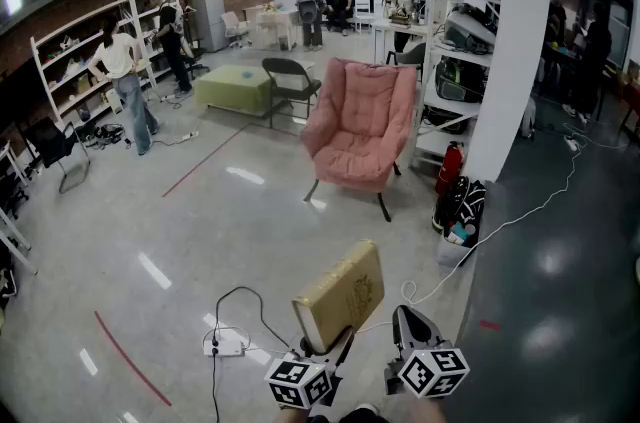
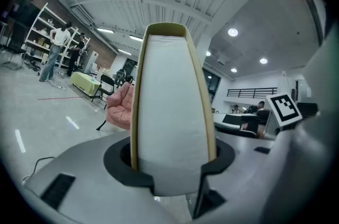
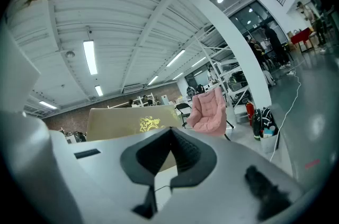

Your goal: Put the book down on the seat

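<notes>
A thick book with a gold cover [image 1: 340, 296] stands tilted up in my left gripper [image 1: 326, 349], low in the head view. In the left gripper view its white page edge [image 2: 172, 112] fills the middle, and my left gripper [image 2: 172, 167] is shut on it with both jaws pressing the covers. My right gripper [image 1: 410, 323] hangs just to the right of the book, shut and holding nothing. From the right gripper view, the book's cover [image 3: 132, 125] shows behind my right gripper [image 3: 170, 134]. The pink armchair [image 1: 360, 126] stands a few steps ahead with a bare seat [image 2: 121, 106] [image 3: 209, 109].
A white power strip [image 1: 228, 346] and its black cable lie on the floor left of my grippers. Right of the armchair are a white pillar [image 1: 515, 41], metal shelves, a red fire extinguisher [image 1: 450, 166] and bags [image 1: 460, 206]. A green ottoman [image 1: 235, 89], a folding chair [image 1: 292, 76] and people [image 1: 125, 81] are farther back.
</notes>
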`<state>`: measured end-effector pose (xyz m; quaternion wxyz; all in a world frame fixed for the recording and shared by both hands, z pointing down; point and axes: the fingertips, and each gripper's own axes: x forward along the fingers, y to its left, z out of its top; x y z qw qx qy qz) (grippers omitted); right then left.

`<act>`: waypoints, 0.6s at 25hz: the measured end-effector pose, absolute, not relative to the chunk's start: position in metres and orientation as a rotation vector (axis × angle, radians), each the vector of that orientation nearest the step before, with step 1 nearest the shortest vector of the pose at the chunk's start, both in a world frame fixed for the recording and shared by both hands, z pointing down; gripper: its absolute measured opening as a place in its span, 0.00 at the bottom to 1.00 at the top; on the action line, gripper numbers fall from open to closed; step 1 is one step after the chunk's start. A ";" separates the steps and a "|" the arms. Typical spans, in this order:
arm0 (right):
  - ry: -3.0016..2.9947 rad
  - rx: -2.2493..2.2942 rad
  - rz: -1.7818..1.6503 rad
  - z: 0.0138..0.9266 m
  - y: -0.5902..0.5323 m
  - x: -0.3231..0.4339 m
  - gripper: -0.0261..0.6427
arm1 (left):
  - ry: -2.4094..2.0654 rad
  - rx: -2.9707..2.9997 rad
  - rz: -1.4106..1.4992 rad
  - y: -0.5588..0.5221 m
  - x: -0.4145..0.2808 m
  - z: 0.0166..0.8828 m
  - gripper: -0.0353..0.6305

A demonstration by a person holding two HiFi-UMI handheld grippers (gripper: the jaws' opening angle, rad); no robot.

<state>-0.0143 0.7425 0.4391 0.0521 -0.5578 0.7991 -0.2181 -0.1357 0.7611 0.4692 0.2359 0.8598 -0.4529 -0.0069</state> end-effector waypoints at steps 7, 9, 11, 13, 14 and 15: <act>2.432 -1.690 -0.696 0.447 0.744 0.010 0.06 | -1.268 2.314 -0.021 0.757 -0.117 0.476 0.39; 2.436 -1.686 -0.689 0.449 0.744 0.016 0.06 | -1.282 2.317 -0.023 0.756 -0.112 0.477 0.39; 2.437 -1.683 -0.679 0.451 0.744 0.021 0.06 | -1.293 2.317 -0.023 0.757 -0.108 0.479 0.39; 2.441 -1.675 -0.679 0.452 0.747 0.024 0.06 | -1.303 2.300 -0.030 0.760 -0.105 0.481 0.39; 2.445 -1.673 -0.682 0.453 0.748 0.026 0.06 | -1.310 2.287 -0.036 0.762 -0.103 0.482 0.39; 2.450 -1.674 -0.683 0.455 0.750 0.029 0.06 | -1.315 2.273 -0.041 0.763 -0.101 0.484 0.39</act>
